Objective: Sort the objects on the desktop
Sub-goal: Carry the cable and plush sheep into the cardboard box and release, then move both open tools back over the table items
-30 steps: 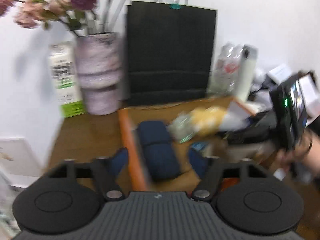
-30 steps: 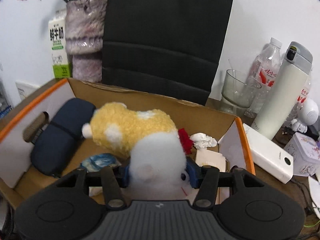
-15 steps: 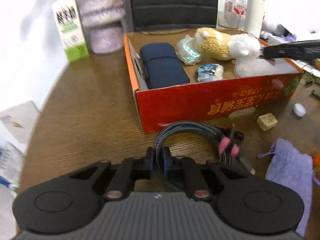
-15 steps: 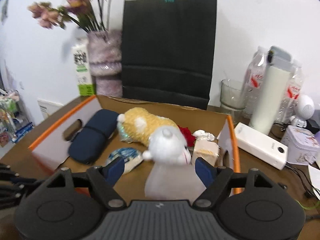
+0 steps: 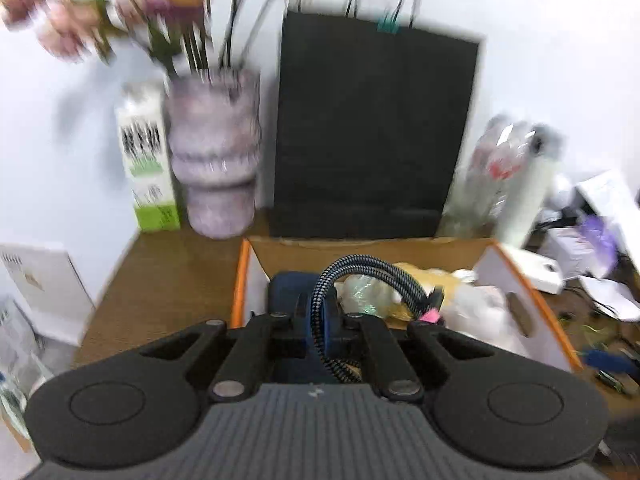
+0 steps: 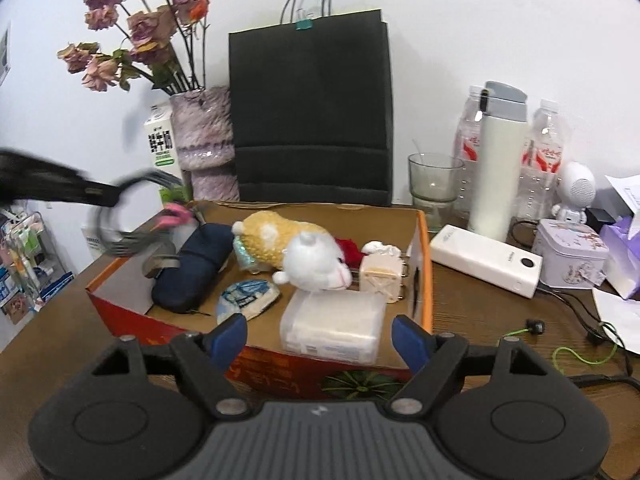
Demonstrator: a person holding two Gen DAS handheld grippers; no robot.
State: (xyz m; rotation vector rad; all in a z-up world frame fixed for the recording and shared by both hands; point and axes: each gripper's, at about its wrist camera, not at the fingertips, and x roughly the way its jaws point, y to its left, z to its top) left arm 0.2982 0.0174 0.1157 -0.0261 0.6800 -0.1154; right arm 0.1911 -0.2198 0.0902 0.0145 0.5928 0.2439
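My left gripper (image 5: pixel 320 316) is shut on a coiled braided cable (image 5: pixel 372 276) with pink ends and holds it above the left end of the orange cardboard box (image 5: pixel 240 280). In the right wrist view it shows blurred (image 6: pixel 116 196) over the box's left wall (image 6: pixel 120 280). My right gripper (image 6: pixel 320 336) is open and empty at the box's front edge. Inside the box lie a navy case (image 6: pixel 192 268), a yellow and white plush toy (image 6: pixel 296 248), a clear plastic box (image 6: pixel 332 324) and a beige charger (image 6: pixel 380 276).
Behind the box stand a black paper bag (image 6: pixel 312 120), a vase of dried flowers (image 6: pixel 204 136) and a milk carton (image 6: pixel 160 140). To the right are a glass (image 6: pixel 434 180), a white flask (image 6: pixel 500 160), water bottles, a power bank (image 6: pixel 484 260), a tin (image 6: pixel 572 256) and green earphones (image 6: pixel 560 344).
My left gripper took hold of the cable on the table and lifted it up over the box. My right gripper let go of the plush toy, opened and drew back.
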